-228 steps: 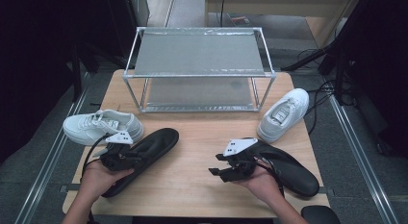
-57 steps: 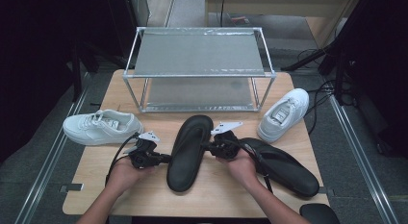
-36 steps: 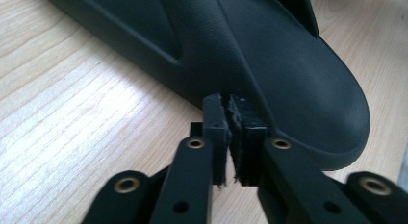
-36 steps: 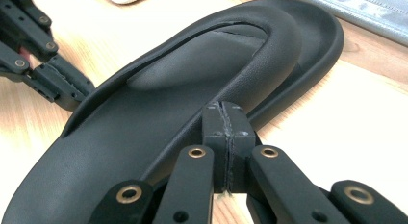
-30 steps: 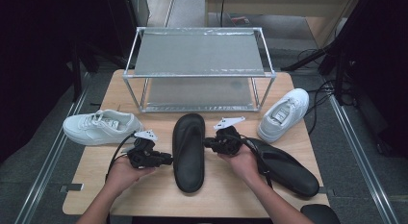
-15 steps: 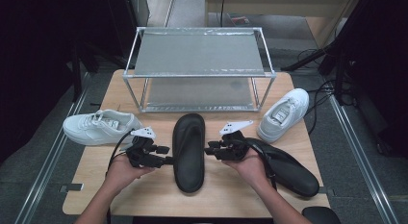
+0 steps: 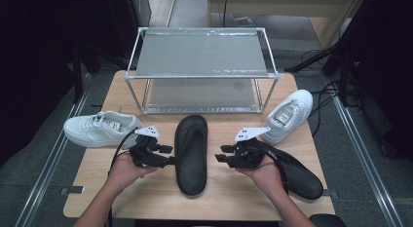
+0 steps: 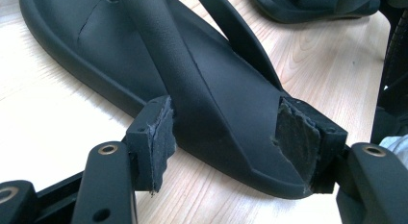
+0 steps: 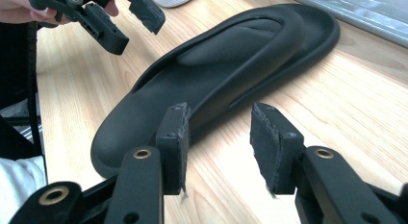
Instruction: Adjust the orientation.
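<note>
Black sandal (image 7: 191,154) flat on table (image 7: 234,198); left gripper (image 7: 168,156) just opened wide astride its edge, right gripper (image 7: 219,156) opening, empty, beside it.

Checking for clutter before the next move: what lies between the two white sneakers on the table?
In the high view, the black sandal and the rack's front lower edge lie between the left white sneaker and the right white sneaker.

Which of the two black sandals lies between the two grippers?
The black sandal in the table's middle, toe toward the rack; the other sandal lies at the right edge, beyond the right gripper.
</note>
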